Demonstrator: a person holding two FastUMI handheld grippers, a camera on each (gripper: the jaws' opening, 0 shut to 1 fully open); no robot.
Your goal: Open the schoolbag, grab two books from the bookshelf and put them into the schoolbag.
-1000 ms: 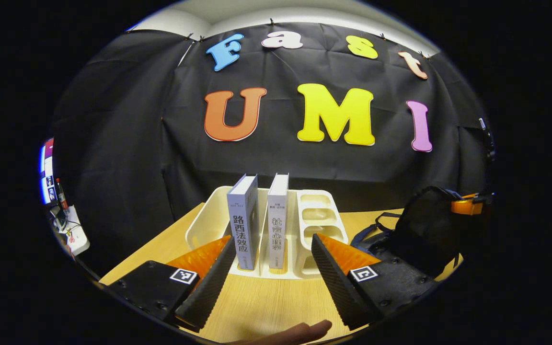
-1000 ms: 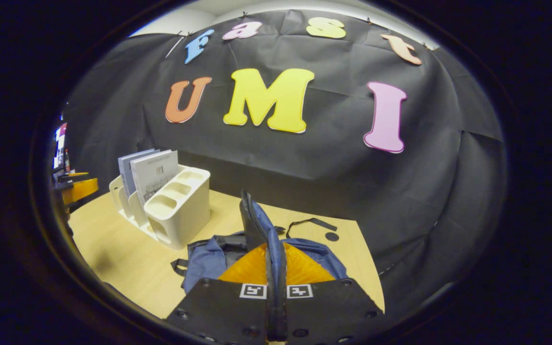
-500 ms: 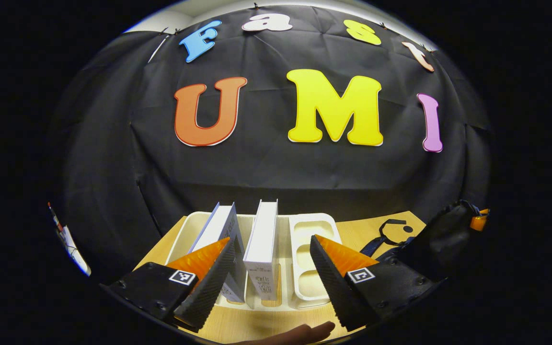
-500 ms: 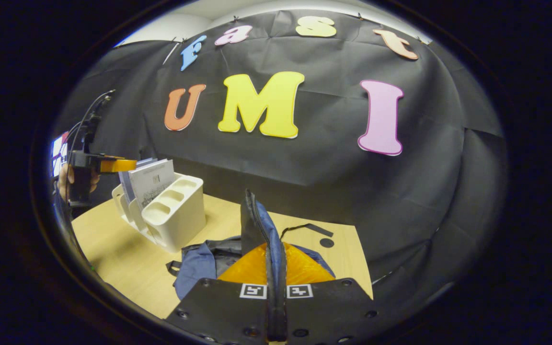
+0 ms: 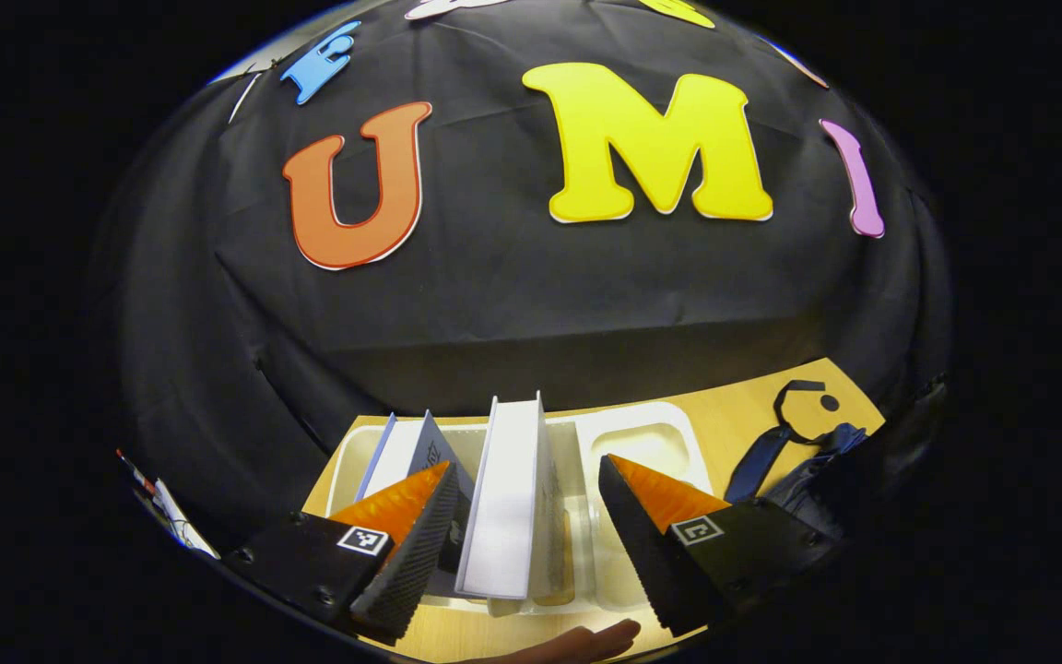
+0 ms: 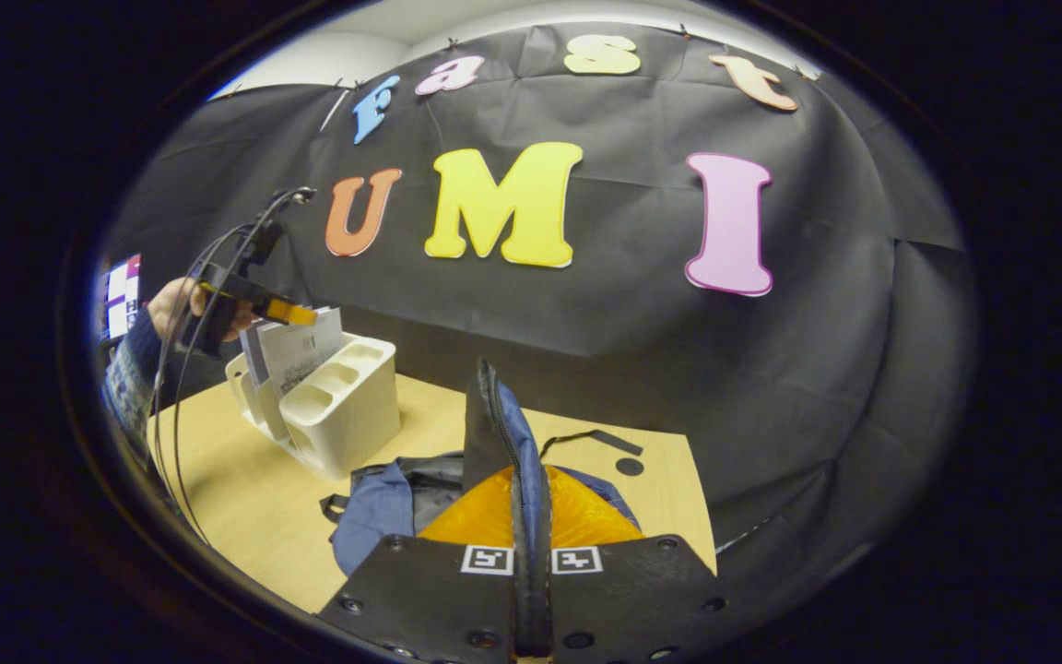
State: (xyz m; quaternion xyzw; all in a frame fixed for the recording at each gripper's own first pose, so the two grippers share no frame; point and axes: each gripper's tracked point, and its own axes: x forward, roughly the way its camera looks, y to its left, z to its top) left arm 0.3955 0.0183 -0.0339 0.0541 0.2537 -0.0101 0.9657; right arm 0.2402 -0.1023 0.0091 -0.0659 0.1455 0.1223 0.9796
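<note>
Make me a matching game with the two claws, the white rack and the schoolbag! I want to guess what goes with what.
Things:
1. left claw
2. right claw
3. white rack
4. schoolbag

States:
A. lies on the wooden table, blue
B. open, with a white book between its fingers
C. holds two books standing upright
D. shut on the schoolbag's flap, holding it up

Pairs: 1-B, 2-D, 3-C, 4-A
</note>
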